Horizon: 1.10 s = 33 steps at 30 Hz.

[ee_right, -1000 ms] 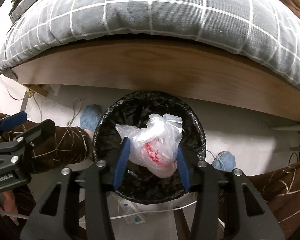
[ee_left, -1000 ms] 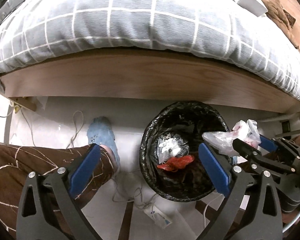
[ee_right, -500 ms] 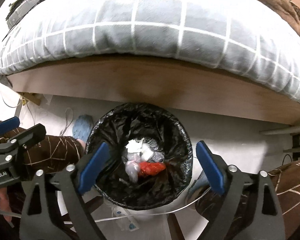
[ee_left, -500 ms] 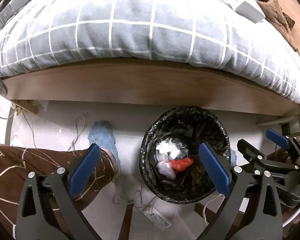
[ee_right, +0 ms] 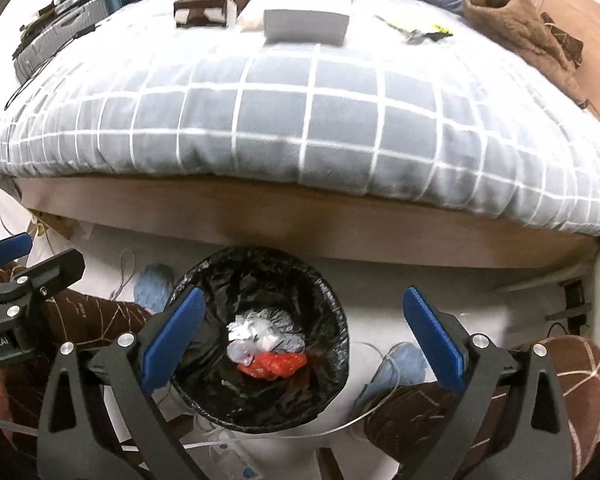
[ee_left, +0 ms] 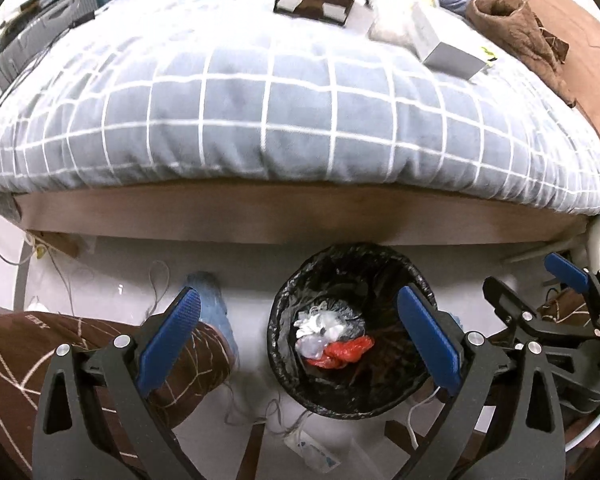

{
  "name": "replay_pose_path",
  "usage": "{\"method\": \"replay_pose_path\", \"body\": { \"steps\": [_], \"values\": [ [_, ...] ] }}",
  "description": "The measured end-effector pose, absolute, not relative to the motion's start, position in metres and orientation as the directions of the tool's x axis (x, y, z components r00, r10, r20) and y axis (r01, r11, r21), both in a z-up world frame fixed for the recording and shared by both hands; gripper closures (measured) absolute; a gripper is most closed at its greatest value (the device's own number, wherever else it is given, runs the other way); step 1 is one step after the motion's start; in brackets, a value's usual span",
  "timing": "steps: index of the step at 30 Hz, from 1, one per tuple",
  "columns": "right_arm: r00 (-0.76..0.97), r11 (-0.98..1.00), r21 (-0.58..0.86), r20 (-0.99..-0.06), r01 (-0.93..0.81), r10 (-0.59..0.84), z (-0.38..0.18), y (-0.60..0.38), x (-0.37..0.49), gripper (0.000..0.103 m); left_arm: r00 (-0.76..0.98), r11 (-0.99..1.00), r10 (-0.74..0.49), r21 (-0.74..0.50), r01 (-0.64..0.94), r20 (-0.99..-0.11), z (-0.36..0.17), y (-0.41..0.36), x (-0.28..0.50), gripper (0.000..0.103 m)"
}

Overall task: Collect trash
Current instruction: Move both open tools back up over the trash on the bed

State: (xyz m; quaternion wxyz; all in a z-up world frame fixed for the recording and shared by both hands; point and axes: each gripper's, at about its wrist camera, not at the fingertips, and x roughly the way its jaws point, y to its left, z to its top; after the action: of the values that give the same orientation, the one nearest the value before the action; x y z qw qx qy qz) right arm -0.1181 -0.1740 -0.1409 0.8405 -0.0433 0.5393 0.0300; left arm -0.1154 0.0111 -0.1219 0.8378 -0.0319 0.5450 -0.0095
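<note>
Now, status:
change: right tool (ee_right: 300, 332) was clamping the clear plastic bag (ee_right: 256, 344) a second ago; its jaws are opening, nothing between them.
bag: lying in the black-lined bin (ee_right: 332, 304), touching red wrapper (ee_right: 274, 364), lower centre of frame.
task: this item is binned; more likely waits on the bed (ee_right: 340, 120).
relative: bag below and between right tool's pads, apart.
left tool (ee_left: 300, 336): agape, empty, over the bin.
</note>
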Motion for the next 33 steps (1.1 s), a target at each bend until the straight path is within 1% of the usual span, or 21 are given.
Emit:
{"method": "replay_pose_path", "body": {
  "steps": [12,17,25,27,33],
  "values": [
    [0.517,0.998,-0.055,-0.855,-0.037,-0.028,-0.104,-0.209,-0.109,0.008,0.474,0.999,-0.036,-0.029,0.022,-0.88,-0.091,-0.016,-0.101,0.006],
    [0.549,0.999,-0.054,-0.834,-0.002,-0.044,-0.093,-0.23,-0.101,0.008,0.489,0.998,-0.056,-0.043,0.039,-0.87,-0.079,-0.031,-0.088,0.006],
    [0.581,0.998,-0.05,-0.811,0.044,-0.067,-0.075,-0.265,-0.079,0.008,0.539,0.998,-0.062,-0.042,0.049,-0.84,-0.05,-0.063,-0.049,0.006],
    [0.589,0.997,-0.047,-0.805,0.059,-0.072,-0.071,-0.274,-0.073,0.008,0.547,0.997,-0.077,-0.058,0.051,-0.834,-0.044,-0.071,-0.038,0.006],
    [0.605,0.995,-0.043,-0.792,0.089,-0.088,-0.059,-0.303,-0.046,0.008,0.563,0.996,-0.084,-0.055,0.068,-0.822,-0.035,-0.098,-0.005,0.006]
  ]
}}
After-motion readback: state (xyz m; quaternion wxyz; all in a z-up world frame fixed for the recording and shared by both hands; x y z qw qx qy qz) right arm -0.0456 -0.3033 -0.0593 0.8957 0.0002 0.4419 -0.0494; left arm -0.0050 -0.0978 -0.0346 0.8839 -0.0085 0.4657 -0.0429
